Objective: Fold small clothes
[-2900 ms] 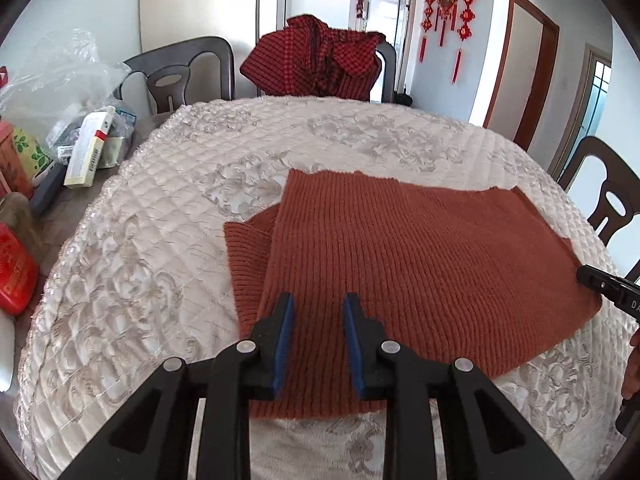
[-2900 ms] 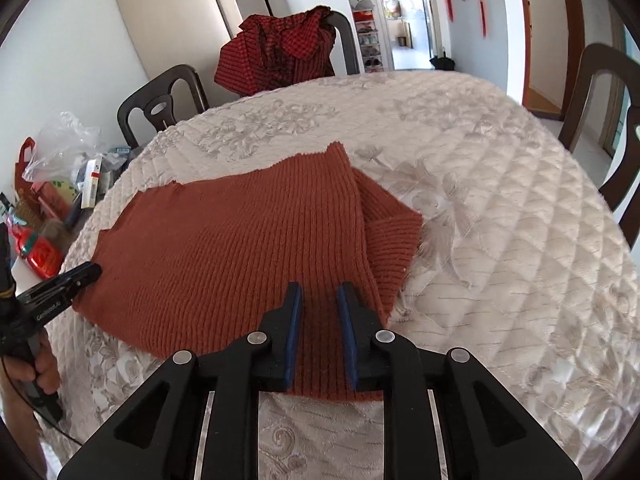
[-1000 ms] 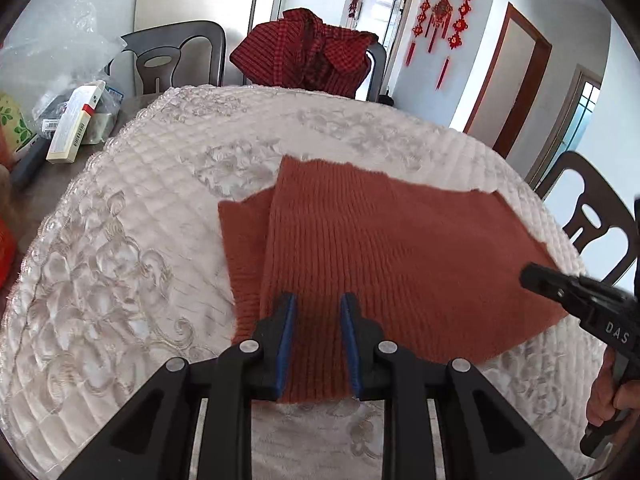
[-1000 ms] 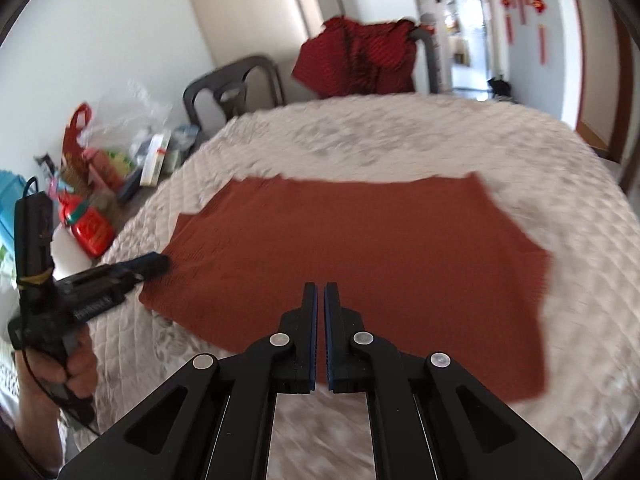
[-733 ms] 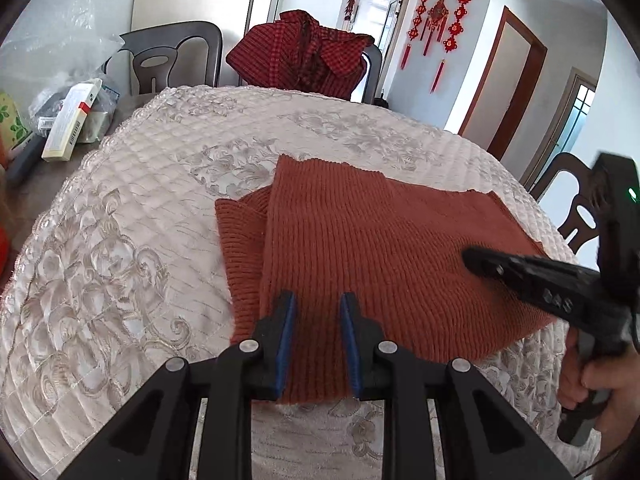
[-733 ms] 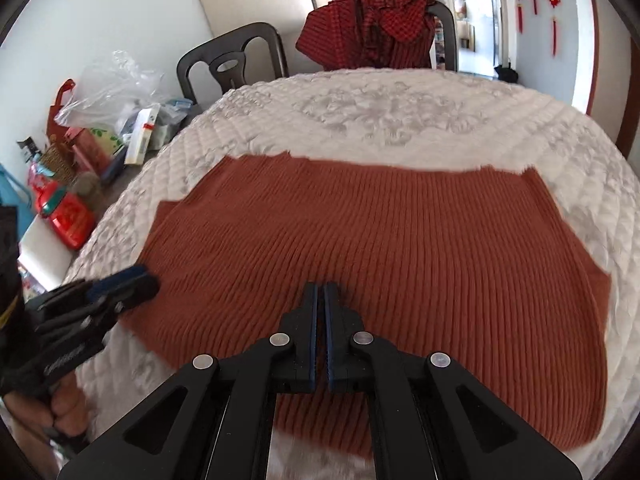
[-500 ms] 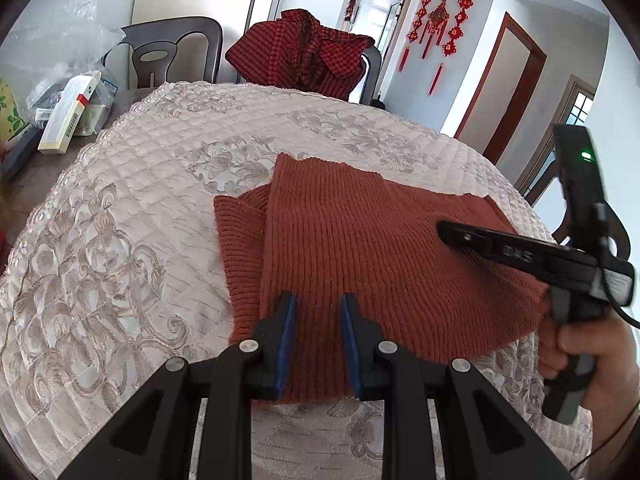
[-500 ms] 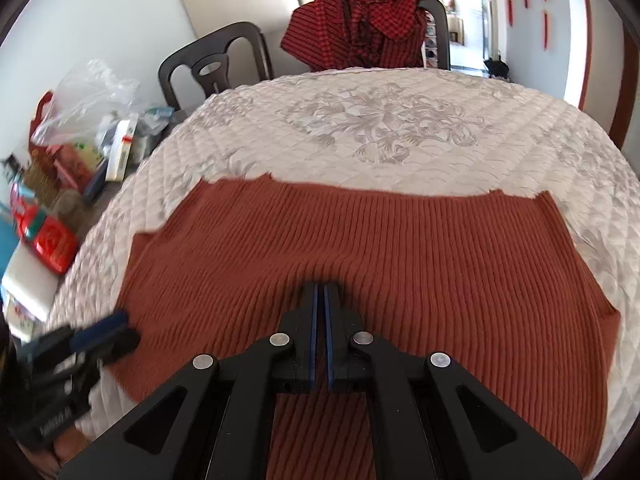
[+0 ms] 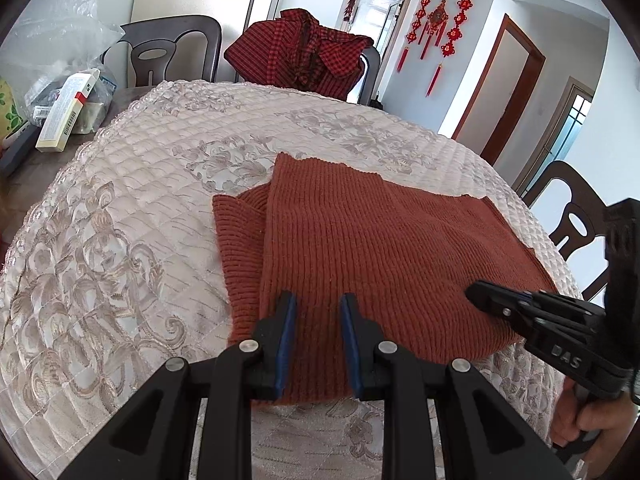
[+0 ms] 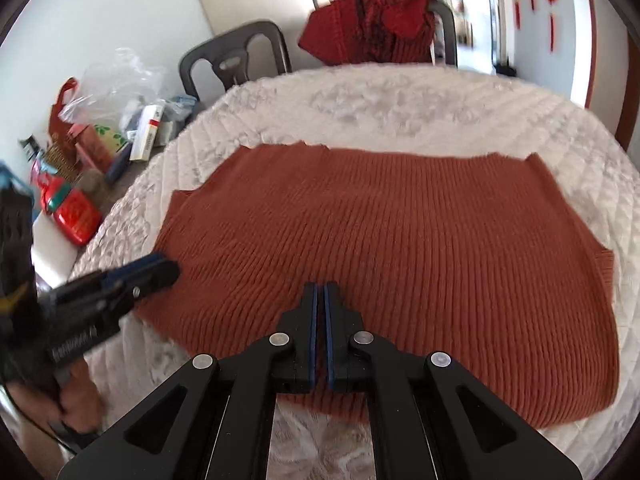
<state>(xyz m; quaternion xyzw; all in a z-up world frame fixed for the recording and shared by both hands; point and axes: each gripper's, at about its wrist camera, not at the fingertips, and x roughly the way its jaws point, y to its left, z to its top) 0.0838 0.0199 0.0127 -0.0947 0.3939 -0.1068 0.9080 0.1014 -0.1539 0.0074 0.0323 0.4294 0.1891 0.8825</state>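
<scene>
A rust-orange ribbed knit garment (image 9: 380, 248) lies flat on the quilted white table cover (image 9: 120, 240), its left side folded over so a sleeve part sticks out at the left. It also fills the middle of the right wrist view (image 10: 400, 232). My left gripper (image 9: 318, 312) is open and empty, hovering over the garment's near left edge. My right gripper (image 10: 320, 292) is shut with nothing between its pads, over the garment's near middle. The right gripper also shows at the right of the left wrist view (image 9: 476, 292), and the left gripper shows at the left of the right wrist view (image 10: 164, 268).
A red checked garment (image 9: 304, 56) hangs on a chair at the far side. A dark chair (image 9: 168, 52) stands at the back left and another (image 9: 576, 216) at the right. Boxes, bags and a red tin (image 10: 76, 216) crowd the table's left part.
My right gripper has closed and swung from the garment's right edge toward its near middle. The left gripper stays open in nearly the same place. The garment has not moved.
</scene>
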